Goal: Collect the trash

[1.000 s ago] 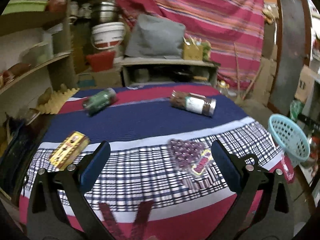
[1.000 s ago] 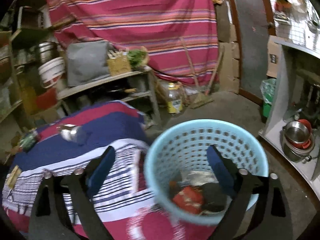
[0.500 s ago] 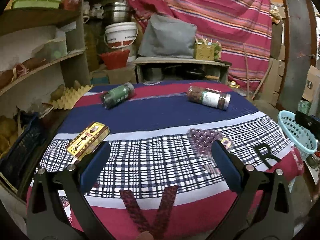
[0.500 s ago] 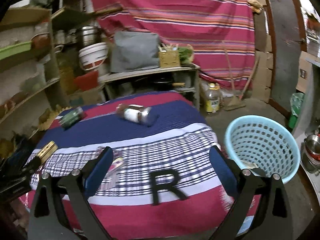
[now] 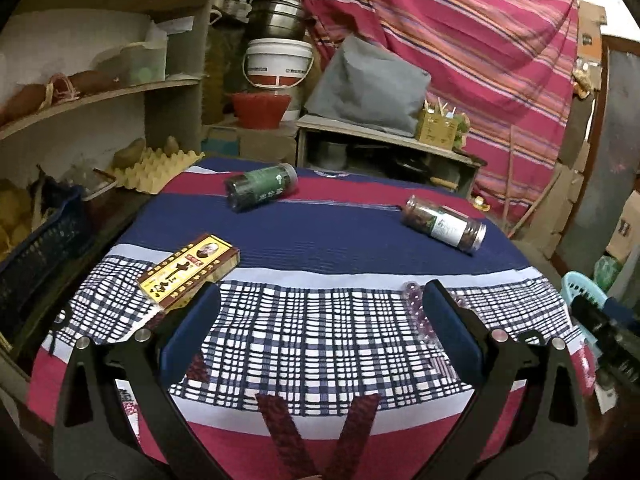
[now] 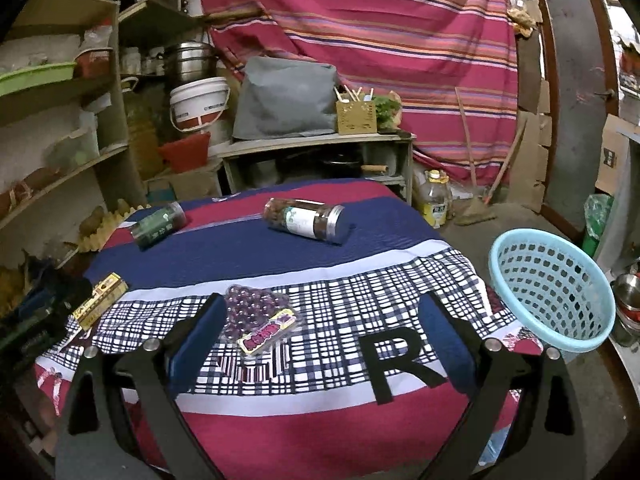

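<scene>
On the cloth-covered table (image 5: 320,240) lie a yellow box (image 5: 190,270), a green jar (image 5: 260,191), a brown jar with a white label (image 5: 444,226) and a clear pack of purple balls (image 6: 258,318). My left gripper (image 5: 320,320) is open and empty, above the table's front edge, with the yellow box just beyond its left finger. My right gripper (image 6: 320,326) is open and empty over the front of the table, with the purple pack just right of its left finger. The light blue basket (image 6: 554,292) stands on the floor to the right of the table.
Shelves (image 5: 100,92) with an egg tray (image 5: 156,172) stand left of the table. A low bench (image 6: 316,148) with a grey bag, a white bucket (image 6: 198,104) and a striped curtain are behind. A black letter R (image 6: 396,364) marks the cloth. An oil bottle (image 6: 436,200) stands on the floor.
My right gripper has swung left from over the basket to over the table's front. My left gripper has pulled back and turned left; the yellow box is now nearer its left finger.
</scene>
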A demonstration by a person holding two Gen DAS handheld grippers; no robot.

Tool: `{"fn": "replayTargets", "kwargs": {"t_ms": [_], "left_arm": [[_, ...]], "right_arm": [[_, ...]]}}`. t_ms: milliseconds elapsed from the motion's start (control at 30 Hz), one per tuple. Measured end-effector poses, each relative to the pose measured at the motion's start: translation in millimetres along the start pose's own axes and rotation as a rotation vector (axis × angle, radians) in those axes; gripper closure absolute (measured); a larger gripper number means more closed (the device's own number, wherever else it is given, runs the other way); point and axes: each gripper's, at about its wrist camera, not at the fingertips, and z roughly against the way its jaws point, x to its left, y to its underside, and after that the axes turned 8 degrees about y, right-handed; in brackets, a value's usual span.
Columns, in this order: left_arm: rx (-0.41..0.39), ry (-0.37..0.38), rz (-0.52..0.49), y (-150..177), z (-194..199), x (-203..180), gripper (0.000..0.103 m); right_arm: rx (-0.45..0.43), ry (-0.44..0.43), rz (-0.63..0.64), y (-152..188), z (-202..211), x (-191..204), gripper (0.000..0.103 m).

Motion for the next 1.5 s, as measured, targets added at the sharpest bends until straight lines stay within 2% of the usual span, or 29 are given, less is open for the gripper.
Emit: {"fn": "replayTargets", "kwargs": {"t_ms": [67,233,767,1500], "left_arm": [[-0.004,-0.002,0.011,-0.8,-0.7,1.5,0.005],[-0.007,-0.073,-0.026,0.2,-3.8,-6.2,0.005],[-0.026,-0.118,-0.082,2.1,-2.4,-18.0,0.005],[-0.006,-0.102,-0.128,8.5,-2.0,-32.0,0.005]], "right_arm": [[-0.008,0.02,0.016,3.3,-3.5,-0.8,0.009],[0.004,0.048,0.0,5.2,-9.5,-9.0,0.009],[-0.01,0.068,0.032,11.5,-6.5,-2.8,0.009],[-0.025,0.101,0.03,11.4,-4.9,-1.7,0.009]]}}
